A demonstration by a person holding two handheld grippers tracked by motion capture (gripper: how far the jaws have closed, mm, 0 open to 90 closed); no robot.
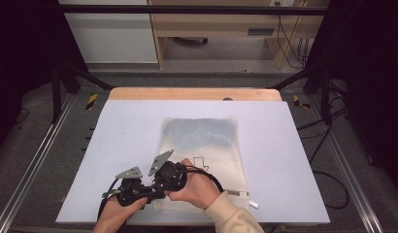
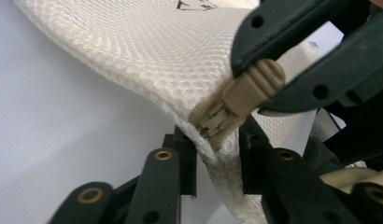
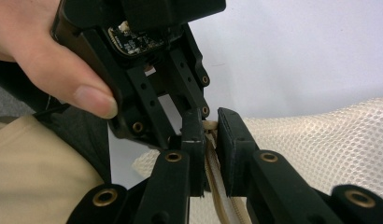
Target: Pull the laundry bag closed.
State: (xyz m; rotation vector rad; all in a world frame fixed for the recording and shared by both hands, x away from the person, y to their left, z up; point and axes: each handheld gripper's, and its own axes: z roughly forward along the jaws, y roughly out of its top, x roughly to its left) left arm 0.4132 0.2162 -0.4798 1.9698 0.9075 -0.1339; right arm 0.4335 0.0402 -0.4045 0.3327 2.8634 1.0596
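the soft, light cream mesh zip pouch [image 1: 207,160] is best held where both hand-held grippers pinch it now: left hand-held gripper [image 2: 216,154] on its corner seam, right hand-held gripper [image 2: 269,91] on its tan zipper pull [image 2: 248,91].

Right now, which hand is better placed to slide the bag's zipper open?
The right. Its gripper is clamped on the zipper pull, so it probably only has to draw it along. The left gripper pinches the bag at the corner beside the pull, likely anchoring it.
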